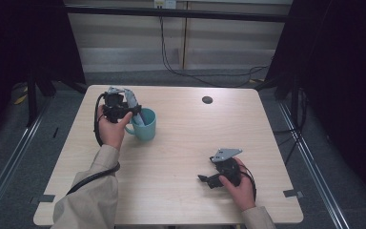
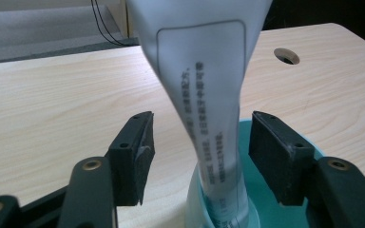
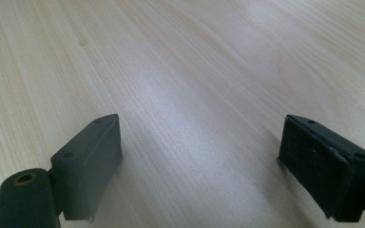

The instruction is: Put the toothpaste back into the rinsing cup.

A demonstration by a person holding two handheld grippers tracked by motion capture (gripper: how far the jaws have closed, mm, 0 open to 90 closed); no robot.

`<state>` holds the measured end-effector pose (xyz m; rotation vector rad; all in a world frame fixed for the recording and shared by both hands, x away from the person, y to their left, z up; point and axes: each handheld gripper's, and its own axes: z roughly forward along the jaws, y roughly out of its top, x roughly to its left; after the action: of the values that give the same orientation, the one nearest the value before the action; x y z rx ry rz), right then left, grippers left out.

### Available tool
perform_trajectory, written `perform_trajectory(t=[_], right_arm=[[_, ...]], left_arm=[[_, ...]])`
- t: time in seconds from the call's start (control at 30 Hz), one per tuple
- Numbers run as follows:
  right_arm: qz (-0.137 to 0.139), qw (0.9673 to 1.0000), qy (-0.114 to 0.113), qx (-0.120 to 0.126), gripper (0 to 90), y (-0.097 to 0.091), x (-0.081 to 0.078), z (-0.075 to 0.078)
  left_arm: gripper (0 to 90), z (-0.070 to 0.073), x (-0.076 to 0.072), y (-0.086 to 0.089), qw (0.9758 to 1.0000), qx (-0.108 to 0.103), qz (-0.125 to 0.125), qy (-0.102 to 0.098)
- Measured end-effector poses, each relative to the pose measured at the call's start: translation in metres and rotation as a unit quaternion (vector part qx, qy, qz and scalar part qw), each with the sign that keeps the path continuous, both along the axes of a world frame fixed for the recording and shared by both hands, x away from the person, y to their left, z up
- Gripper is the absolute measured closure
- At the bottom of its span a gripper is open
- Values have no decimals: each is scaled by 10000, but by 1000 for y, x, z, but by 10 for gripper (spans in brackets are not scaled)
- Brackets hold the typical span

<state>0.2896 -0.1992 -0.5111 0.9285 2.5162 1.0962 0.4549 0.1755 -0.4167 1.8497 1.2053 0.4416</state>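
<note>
- Standing upright in a teal ceramic mug (image 2: pixel 247 209), a soft white plastic tube (image 2: pixel 204 95) with a rounded printed panel and a column of small dark characters rose between the two black jaws of the left gripper (image 2: pixel 197 152).
- The tube was wide and flat at its top and narrowed to a slim neck inside the mug.
- The left gripper's jaws stood apart, a clear gap on either side of the tube, neither pad (image 2: pixel 140 161) touching it.
- In the high view, the left gripper (image 1: pixel 124 109) hung over the mug (image 1: pixel 144 126), above its rim, on the pale wooden table (image 1: pixel 181 143).
- The right gripper (image 3: pixel 199 166) had its jaws spread wide over bare wood, nothing between them, well apart from the mug.
</note>
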Motion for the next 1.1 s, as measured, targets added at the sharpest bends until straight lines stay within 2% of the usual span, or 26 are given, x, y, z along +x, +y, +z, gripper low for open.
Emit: perform_trajectory(t=[0.33, 0.43, 0.57, 0.63, 0.73, 1.1], right_arm=[[0, 10000, 0, 5, 134, 0, 0, 0], [8, 10000, 7, 15, 129, 0, 1, 0], [26, 10000, 6, 10, 125, 1, 2, 0], [35, 10000, 18, 4, 124, 2, 3, 0], [35, 10000, 17, 9, 123, 2, 4, 0], [69, 10000, 22, -9, 122, 3, 5, 0]], left_arm=[[365, 2, -7, 15, 9999, -111, 106, 73], [349, 2, -9, 17, 9997, -210, 98, 92], [336, 3, -12, 19, 9997, -190, 87, 127], [337, 3, -14, 20, 9996, -270, 50, 114], [318, 3, -17, 22, 9997, -235, 20, 52], [235, 0, -27, 30, 9994, -299, -44, 145]])
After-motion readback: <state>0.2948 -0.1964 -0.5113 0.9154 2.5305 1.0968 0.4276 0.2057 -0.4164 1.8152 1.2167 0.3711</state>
